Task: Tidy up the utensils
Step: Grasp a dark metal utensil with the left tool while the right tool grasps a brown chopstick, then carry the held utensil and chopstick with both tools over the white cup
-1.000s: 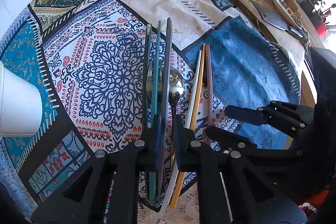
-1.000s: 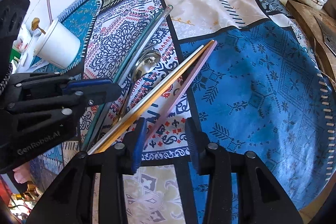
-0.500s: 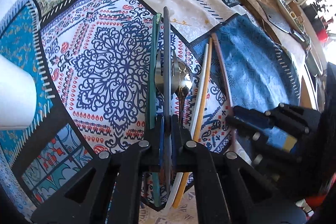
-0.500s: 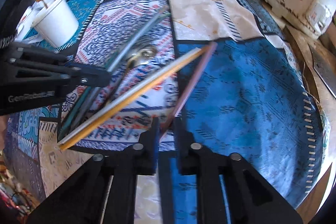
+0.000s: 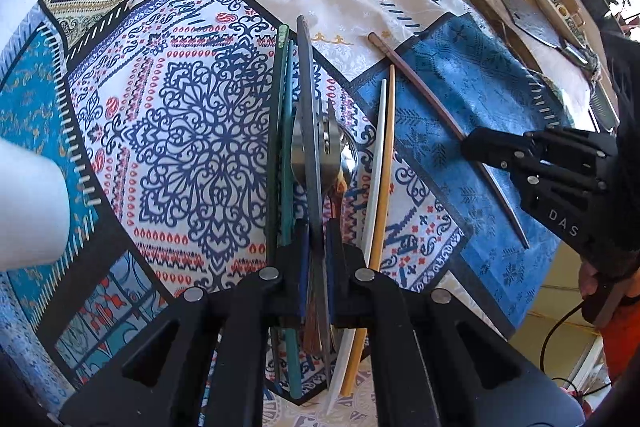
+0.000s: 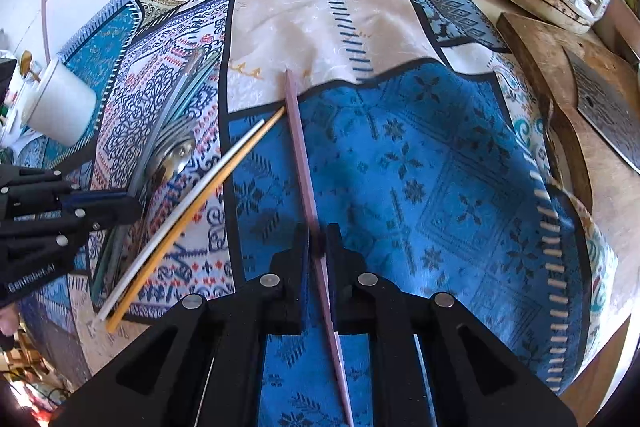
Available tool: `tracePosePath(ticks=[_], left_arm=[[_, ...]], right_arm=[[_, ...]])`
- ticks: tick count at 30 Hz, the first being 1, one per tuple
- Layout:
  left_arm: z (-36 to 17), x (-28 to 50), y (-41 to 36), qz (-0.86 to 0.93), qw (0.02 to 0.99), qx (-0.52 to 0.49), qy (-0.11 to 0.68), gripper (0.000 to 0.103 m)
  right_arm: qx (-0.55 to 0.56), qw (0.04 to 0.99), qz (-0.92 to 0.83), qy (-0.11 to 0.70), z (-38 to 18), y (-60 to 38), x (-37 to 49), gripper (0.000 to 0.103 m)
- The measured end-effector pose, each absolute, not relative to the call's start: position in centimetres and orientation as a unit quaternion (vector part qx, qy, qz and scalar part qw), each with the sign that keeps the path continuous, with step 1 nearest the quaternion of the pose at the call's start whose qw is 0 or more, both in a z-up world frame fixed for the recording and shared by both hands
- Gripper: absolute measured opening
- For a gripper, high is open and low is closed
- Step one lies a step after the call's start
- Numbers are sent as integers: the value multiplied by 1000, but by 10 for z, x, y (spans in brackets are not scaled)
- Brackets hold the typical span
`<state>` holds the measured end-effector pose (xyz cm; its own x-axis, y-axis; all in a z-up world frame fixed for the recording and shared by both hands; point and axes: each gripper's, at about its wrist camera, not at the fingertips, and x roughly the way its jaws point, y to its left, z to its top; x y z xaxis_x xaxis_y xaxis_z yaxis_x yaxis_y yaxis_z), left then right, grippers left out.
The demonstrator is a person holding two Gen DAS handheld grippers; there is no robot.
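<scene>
Left wrist view: left gripper (image 5: 317, 247) pointing steeply down at the patterned tablecloth (image 5: 192, 131), jaws pinched narrow on a grey chopstick (image 5: 307, 131).
Beside that grip: two green chopsticks (image 5: 283, 147) lie just left of the grey one, and a metal spoon (image 5: 340, 151) lies under and just right of it.
Loose pair: a white chopstick (image 5: 374, 179) and a yellow chopstick (image 5: 383, 179) lie side by side on the cloth, just right of the spoon, untouched.
Right tool from here: the right gripper (image 5: 478, 147) is clamped on a brown chopstick (image 5: 424, 87), out on the blue patch and apart from the others.
Cup: a white cup (image 5: 28, 203) stands at the left edge; what is in it cannot be seen here.

Right wrist view: right gripper (image 6: 318, 239) is closed down tight on the brown chopstick (image 6: 300, 147), which runs away from the camera across the blue patch.
Left tool from here: the left gripper (image 6: 120, 203) is low over the grey-and-green bundle.
Cup again: the white cup (image 6: 60, 107) stands far left, well apart from every utensil.

Progress: early, I'd judge. Two sticks are gripped; nothing yet looks sorted or stowed.
Left to do: the spoon, the green pair and the white and yellow pair, plus both held sticks.
</scene>
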<state>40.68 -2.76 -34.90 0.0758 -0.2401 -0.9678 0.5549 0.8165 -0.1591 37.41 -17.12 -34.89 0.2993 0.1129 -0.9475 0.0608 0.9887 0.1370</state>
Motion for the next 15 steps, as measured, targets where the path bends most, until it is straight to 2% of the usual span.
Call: tracePosePath(ticks=[15], left_arm=[[-349, 430, -46, -276, 729, 108, 617, 4]], right_arm=[[6, 808, 34, 589, -350, -153, 400, 7]])
